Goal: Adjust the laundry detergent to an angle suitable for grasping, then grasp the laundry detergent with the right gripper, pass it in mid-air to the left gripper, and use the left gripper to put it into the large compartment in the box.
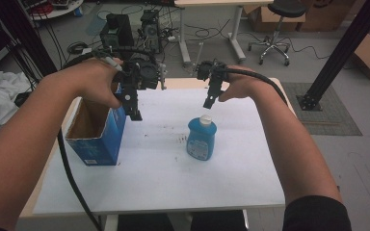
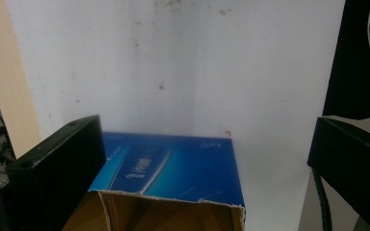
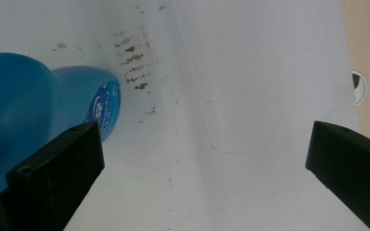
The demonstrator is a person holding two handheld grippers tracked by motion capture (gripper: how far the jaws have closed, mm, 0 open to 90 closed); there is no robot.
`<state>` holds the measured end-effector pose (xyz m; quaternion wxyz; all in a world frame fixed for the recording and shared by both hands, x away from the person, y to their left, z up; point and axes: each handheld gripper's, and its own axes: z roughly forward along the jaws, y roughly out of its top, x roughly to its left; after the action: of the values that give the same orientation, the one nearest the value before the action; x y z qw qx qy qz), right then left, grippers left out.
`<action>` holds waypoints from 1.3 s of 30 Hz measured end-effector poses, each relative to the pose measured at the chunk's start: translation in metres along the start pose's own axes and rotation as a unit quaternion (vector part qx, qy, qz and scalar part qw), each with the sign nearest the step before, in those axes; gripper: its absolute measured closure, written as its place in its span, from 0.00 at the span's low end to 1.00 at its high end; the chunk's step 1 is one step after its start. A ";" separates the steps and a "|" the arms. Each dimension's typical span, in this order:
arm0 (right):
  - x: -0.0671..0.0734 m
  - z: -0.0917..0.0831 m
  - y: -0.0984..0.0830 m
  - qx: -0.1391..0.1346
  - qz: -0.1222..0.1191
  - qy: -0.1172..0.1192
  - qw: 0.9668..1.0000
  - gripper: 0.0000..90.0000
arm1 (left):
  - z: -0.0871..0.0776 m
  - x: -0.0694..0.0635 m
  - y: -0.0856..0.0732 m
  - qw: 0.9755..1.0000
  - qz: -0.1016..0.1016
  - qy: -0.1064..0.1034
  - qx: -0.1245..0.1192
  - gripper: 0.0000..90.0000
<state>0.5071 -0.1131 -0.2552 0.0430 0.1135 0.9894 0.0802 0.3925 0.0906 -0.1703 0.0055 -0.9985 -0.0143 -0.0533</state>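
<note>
While both grippers hang above the table with nothing held, risks by view:

high view: left gripper over the near edge of the open blue box, jaws spread, empty. Right gripper just above and behind the blue bottle, jaws spread, empty. Bottle stands upright mid-table, white cap on, well apart from box.

high view risk: bottle is tall and narrow; coming down off-centre would likely knock the cap and tip it.

left gripper view: box top torn open, cardboard edge right below the jaws. Risk: a jaw could catch the ragged rim and drag or tip the light box toward the table edge.

right gripper view: bottle sits at far left, partly behind the left jaw, not between the jaws. Risk: closing now would likely grab air or shove the bottle sideways; needs shifting over first.

cable risk: left cable hangs by the box and could snag it.
</note>
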 end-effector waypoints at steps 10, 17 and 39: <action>-0.003 -0.002 -0.002 -0.001 0.002 -0.003 1.000 0.00 | 0.006 0.003 -0.004 1.000 -0.002 -0.004 0.000 0.00; -0.008 -0.003 -0.002 -0.004 0.003 -0.003 1.000 0.00 | 0.008 0.005 0.001 1.000 0.007 -0.009 0.004 0.00; -0.012 -0.004 -0.003 -0.012 0.011 -0.010 1.000 0.00 | 0.007 0.001 0.007 1.000 0.016 -0.001 0.003 0.00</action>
<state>0.5175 -0.1196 -0.2508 0.0531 0.1250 0.9865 0.0913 0.3943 0.0841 -0.1771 0.0096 -0.9986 0.0016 -0.0519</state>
